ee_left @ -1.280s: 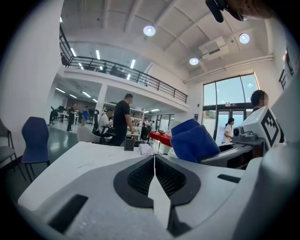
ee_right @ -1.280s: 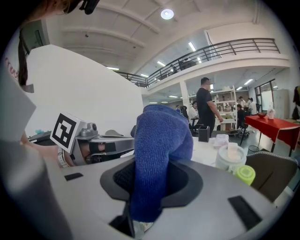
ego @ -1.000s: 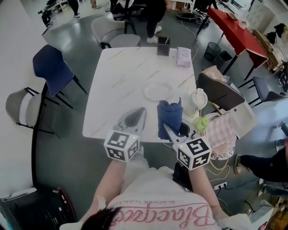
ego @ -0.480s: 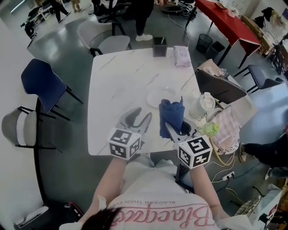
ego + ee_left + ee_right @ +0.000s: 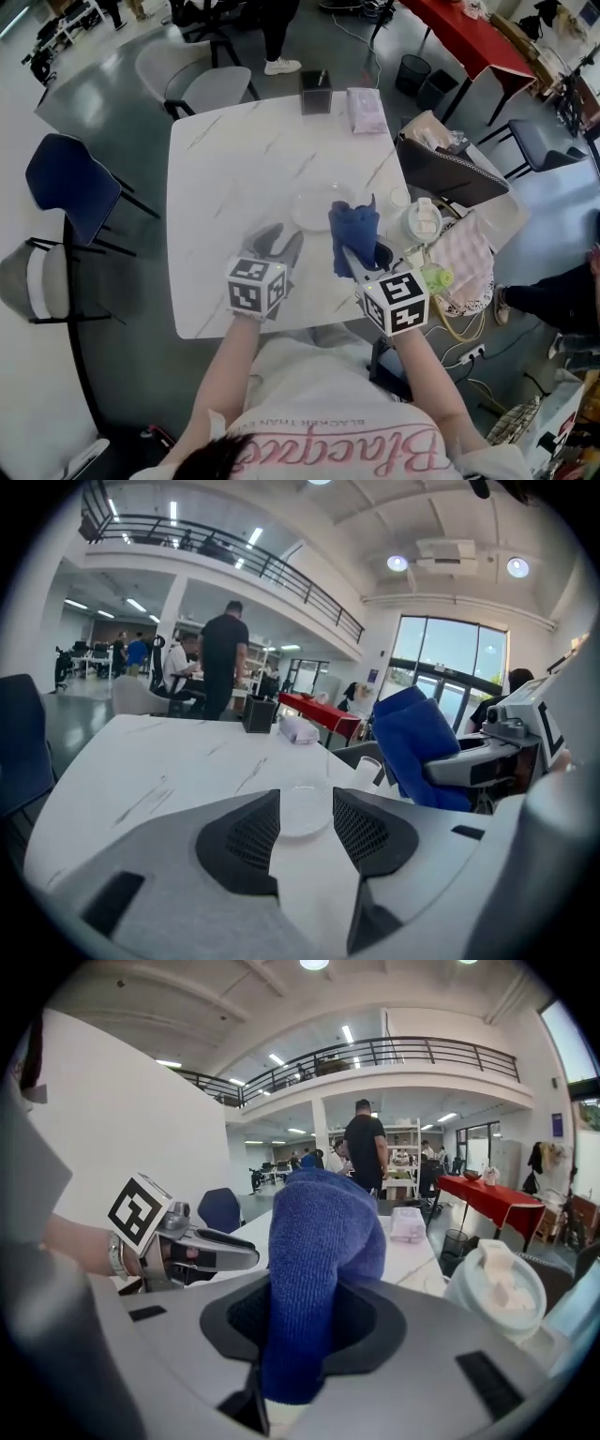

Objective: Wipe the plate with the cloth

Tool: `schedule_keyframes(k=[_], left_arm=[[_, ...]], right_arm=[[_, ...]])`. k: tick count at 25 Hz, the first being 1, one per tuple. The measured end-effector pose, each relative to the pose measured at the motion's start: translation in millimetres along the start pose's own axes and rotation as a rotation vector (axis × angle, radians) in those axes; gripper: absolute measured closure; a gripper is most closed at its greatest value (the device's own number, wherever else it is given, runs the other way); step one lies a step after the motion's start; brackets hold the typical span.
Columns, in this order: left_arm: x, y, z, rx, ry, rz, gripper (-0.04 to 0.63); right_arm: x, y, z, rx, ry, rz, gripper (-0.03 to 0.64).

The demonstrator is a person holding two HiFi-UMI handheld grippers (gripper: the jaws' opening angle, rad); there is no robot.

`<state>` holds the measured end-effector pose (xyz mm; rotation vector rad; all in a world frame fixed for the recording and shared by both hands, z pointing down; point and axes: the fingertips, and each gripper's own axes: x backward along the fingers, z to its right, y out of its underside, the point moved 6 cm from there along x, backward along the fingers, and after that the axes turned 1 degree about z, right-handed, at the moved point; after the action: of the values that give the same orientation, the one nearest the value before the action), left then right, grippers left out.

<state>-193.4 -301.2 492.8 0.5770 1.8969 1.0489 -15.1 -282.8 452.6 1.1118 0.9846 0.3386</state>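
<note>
A clear plate [image 5: 319, 208] [image 5: 305, 809] lies on the white marble table [image 5: 234, 178], right of its middle. My right gripper [image 5: 361, 255] [image 5: 314, 1321] is shut on a blue cloth [image 5: 354, 232] [image 5: 319, 1269], which stands up bunched between its jaws just at the plate's near right edge. My left gripper [image 5: 279, 244] [image 5: 306, 829] stands open with nothing between its jaws, above the table's near part, left of the cloth and short of the plate; its jaws have just been opening.
A white lidded cup [image 5: 418, 221] [image 5: 495, 1290] stands at the table's right edge beside the cloth. A dark box [image 5: 316, 91] and a pink packet [image 5: 365, 109] sit at the far edge. Chairs [image 5: 64, 183] ring the table; a checked bag [image 5: 459, 262] lies at right.
Both grippers have moved forward and lower over the table toward the plate. The left gripper's jaws, together one second ago, now stand apart. The cloth stays gripped in the right gripper.
</note>
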Motion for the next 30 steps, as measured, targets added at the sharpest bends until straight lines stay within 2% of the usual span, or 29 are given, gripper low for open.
schedule_keyframes(k=[3,9,14,24,30], left_arm=[[-18,4,-10,0.038,-0.009,-0.027,0.446],[-51,21,-31,0.119,-0.055,-0.106,0.446],[-77,34,-48,0.158,-0.077,-0.174,0.446],[-114,42,-65,0.232,-0.063,-0.245,0.446],[-127,39,-63,0.251,-0.048,-0.276,0.446]], right_arm=[[-17,6,11,0.012,0.003,-0.033,0.508],[-50,25,30,-0.027,-0.001,-0.092,0.508],[-84,40,50,-0.049,0.052,-0.132,0.508],[-129,57,85,-0.117,0.119,-0.195,0.506],[-140,65,88,-0.143,0.091,-0.23,0.508]])
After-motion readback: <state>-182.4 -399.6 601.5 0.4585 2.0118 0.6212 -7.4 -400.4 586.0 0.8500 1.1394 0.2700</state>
